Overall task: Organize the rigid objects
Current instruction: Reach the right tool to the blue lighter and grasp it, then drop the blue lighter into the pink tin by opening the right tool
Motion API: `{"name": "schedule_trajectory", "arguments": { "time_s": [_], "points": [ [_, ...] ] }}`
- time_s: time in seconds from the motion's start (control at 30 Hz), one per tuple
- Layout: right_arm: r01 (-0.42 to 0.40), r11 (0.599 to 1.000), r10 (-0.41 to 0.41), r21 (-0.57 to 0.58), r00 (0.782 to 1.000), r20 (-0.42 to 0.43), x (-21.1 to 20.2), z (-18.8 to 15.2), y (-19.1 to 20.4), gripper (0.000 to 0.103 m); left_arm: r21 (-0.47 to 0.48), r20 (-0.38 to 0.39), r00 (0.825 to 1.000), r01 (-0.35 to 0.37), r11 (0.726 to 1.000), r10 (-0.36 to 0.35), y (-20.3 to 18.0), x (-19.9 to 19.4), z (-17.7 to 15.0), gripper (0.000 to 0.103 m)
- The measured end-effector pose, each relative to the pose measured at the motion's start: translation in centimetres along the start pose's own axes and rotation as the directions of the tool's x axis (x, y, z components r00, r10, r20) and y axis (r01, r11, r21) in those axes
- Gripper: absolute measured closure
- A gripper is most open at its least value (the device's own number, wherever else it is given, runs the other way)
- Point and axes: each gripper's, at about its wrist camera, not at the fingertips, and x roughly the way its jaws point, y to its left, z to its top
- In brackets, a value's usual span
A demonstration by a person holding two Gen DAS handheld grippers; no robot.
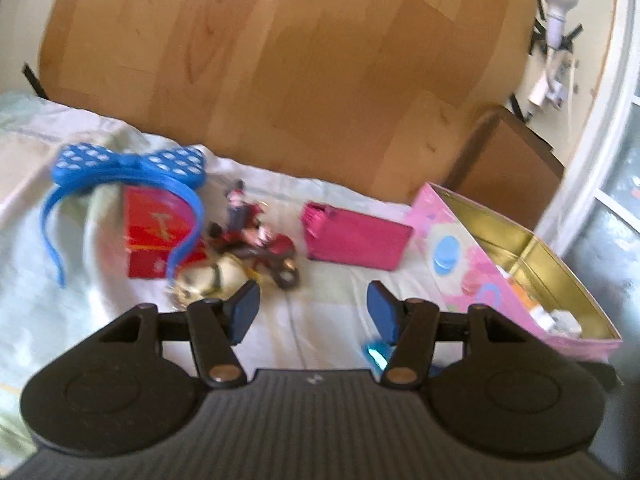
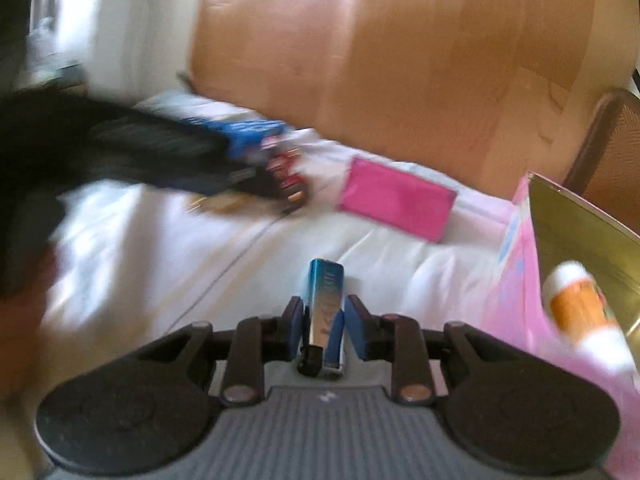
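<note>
White bed sheet still carries most toys near its headboard edge, while my right gripper [image 2: 322, 330] pinches a slim blue metallic lighter [image 2: 326, 312] beside the pink tin box [image 2: 516, 280], and my left gripper [image 1: 312, 308] hangs spread, empty.

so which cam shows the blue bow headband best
The left wrist view: the blue bow headband shows whole, leaning over a red box. In the right wrist view only a blurred blue patch shows behind the left claw.
</note>
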Motion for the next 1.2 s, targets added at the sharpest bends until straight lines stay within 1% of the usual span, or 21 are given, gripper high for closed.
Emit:
{"name": "schedule_trajectory", "arguments": {
  "time_s": [0.07,0.13,0.17,0.23,0.27,0.3,0.37,0.43,0.47,0.5,0.63,0.67,0.7,0.73,0.77,0.83,0.9,0.93,1.0,1.1,1.2],
  "points": [
    [-0.02,1.0,0.019,0.004,1.0,0.014,-2.4,-1.7,0.3,0.079,0.042,-0.007,1.0,-0.002,0.999,0.003,-0.7,0.2,-0.3,0.042],
    [-0.051,0.997,0.05,0.063,0.999,0.02,-4.6,-3.4,-0.3,0.079,0.089,-0.016,1.0,0.0,0.996,0.001,-1.5,0.4,-0.6,0.042],
    [-0.068,0.993,0.067,0.101,0.998,0.021,-5.4,-4.0,-0.8,0.079,0.104,-0.024,1.0,0.009,0.995,-0.007,-1.8,0.4,-0.8,0.042],
    [-0.121,0.968,0.118,0.218,0.993,0.025,-6.6,-5.2,-2.7,0.079,0.119,-0.057,0.998,0.039,0.992,-0.032,-2.5,0.6,-1.0,0.042],
    [-0.155,0.945,0.153,0.289,0.988,0.031,-6.9,-5.7,-3.8,0.079,0.098,-0.08,0.995,0.061,0.993,-0.054,-2.8,0.5,-1.1,0.042],
    [-0.194,0.908,0.193,0.372,0.98,0.042,-7.0,-6.2,-5.3,0.079,0.063,-0.107,0.99,0.094,0.994,-0.087,-3.0,0.5,-1.2,0.042],
    [-0.264,0.807,0.265,0.528,0.961,0.075,-6.7,-7.3,-8.3,0.079,-0.016,-0.163,0.972,0.167,0.986,-0.168,-3.8,0.0,-1.6,0.042],
    [-0.32,0.705,0.322,0.634,0.94,0.116,-6.3,-8.2,-10.4,0.079,-0.064,-0.243,0.95,0.188,0.98,-0.198,-5.2,0.0,-2.3,0.042],
    [-0.335,0.676,0.336,0.656,0.933,0.13,-6.1,-8.5,-10.8,0.079,-0.072,-0.276,0.94,0.188,0.98,-0.201,-5.8,0.0,-2.6,0.042],
    [-0.346,0.662,0.345,0.665,0.928,0.14,-6.1,-8.7,-11.1,0.079,-0.074,-0.304,0.932,0.185,0.98,-0.199,-6.4,-0.1,-2.9,0.042],
    [-0.362,0.666,0.344,0.652,0.925,0.163,-6.3,-9.0,-10.8,0.079,-0.054,-0.366,0.91,0.191,0.98,-0.197,-8.7,-0.1,-3.8,0.044],
    [-0.367,0.669,0.345,0.646,0.924,0.167,-6.4,-9.0,-10.7,0.079,-0.044,-0.375,0.907,0.189,0.981,-0.191,-9.1,0.1,-4.0,0.047],
    [-0.374,0.671,0.344,0.64,0.922,0.179,-6.6,-9.0,-10.6,0.079,-0.023,-0.372,0.912,0.178,0.984,-0.174,-9.5,0.2,-4.2,0.05],
    [-0.383,0.674,0.342,0.631,0.92,0.192,-6.9,-9.0,-10.5,0.079,0.005,-0.368,0.917,0.164,0.986,-0.151,-10.0,0.2,-4.2,0.064],
    [-0.389,0.681,0.338,0.621,0.919,0.205,-7.3,-9.2,-10.4,0.079,0.009,-0.367,0.918,0.167,0.986,-0.152,-10.2,0.3,-4.2,0.079],
    [-0.376,0.711,0.314,0.594,0.926,0.211,-7.7,-9.0,-10.1,0.08,-0.023,-0.369,0.909,0.197,0.98,-0.192,-10.5,0.5,-3.7,0.084],
    [-0.361,0.745,0.27,0.561,0.932,0.242,-8.5,-8.6,-10.2,0.08,0.003,-0.337,0.917,0.225,0.974,-0.211,-11.6,0.2,-2.8,0.085],
    [-0.354,0.759,0.246,0.546,0.933,0.263,-8.8,-8.2,-10.5,0.08,0.034,-0.312,0.925,0.239,0.97,-0.217,-12.5,0.0,-2.2,0.085],
    [-0.327,0.794,0.18,0.513,0.932,0.316,-10.1,-7.2,-11.3,0.08,0.075,-0.269,0.932,0.273,0.959,-0.245,-14.1,-0.1,-0.7,0.085],
    [-0.248,0.849,0.072,0.466,0.929,0.363,-10.9,-5.5,-12.6,0.081,0.124,-0.221,0.931,0.323,0.938,-0.292,-16.6,0.7,1.5,0.085],
    [-0.188,0.866,-0.004,0.464,0.924,0.382,-10.4,-4.0,-14.7,0.081,0.173,-0.194,0.937,0.325,0.93,-0.291,-18.9,2.8,2.7,0.085]
  ]
}}
